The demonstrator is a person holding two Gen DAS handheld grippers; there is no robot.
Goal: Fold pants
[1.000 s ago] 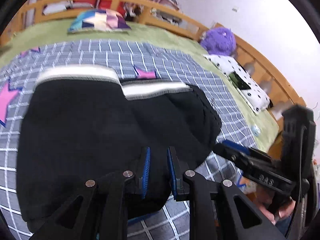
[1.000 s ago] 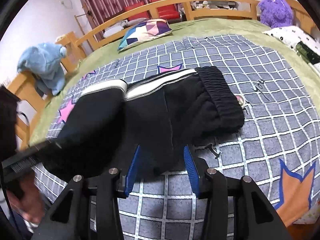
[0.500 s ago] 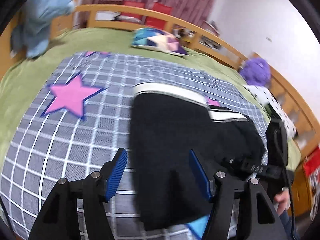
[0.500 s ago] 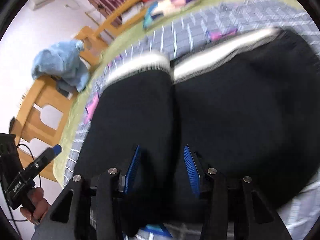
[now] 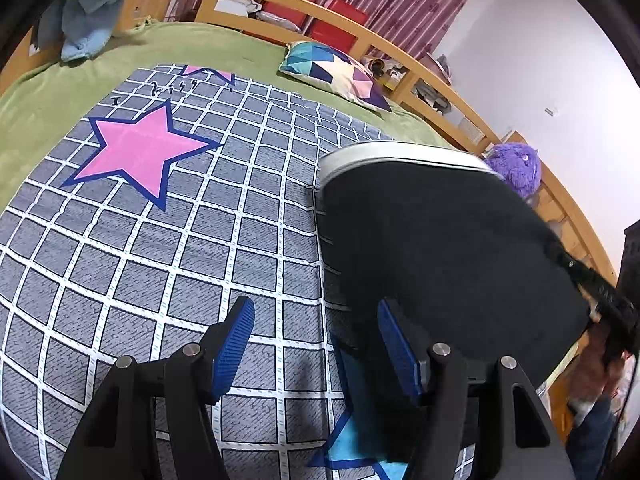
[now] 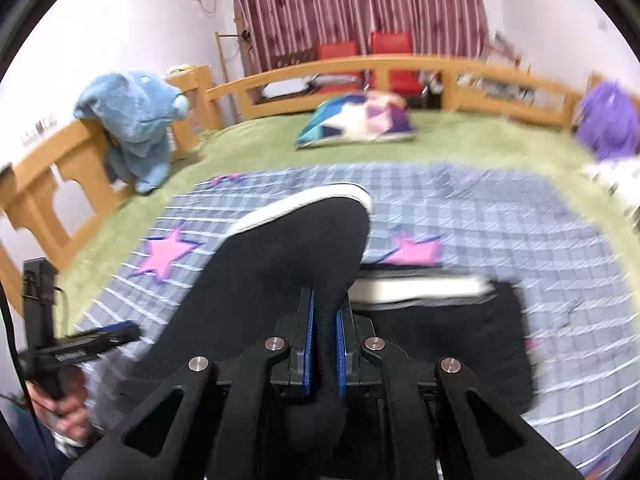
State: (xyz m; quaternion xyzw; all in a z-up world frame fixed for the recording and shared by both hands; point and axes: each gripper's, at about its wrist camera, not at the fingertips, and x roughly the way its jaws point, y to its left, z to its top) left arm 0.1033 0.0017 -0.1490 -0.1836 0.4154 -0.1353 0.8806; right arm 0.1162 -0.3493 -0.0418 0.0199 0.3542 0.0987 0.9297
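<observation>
The black pants (image 5: 436, 248) with a white-striped cuff lie folded on the grey checked blanket (image 5: 160, 240). In the right wrist view, my right gripper (image 6: 324, 348) is shut on a fold of the black pants (image 6: 280, 264) and lifts one layer above the rest of the pants (image 6: 460, 320). My left gripper (image 5: 316, 344) is open and empty just above the blanket, at the left edge of the pants. The right gripper (image 5: 600, 292) shows in the left wrist view at the far right.
A star-patterned pillow (image 6: 356, 120), a blue plush elephant (image 6: 136, 120) and a purple plush (image 6: 608, 120) sit around the green bed inside a wooden rail (image 6: 400, 68). Red chairs and a striped curtain stand behind.
My left gripper opened, let go of the pants and swung left. My right gripper closed on a fold of the pants and raised it.
</observation>
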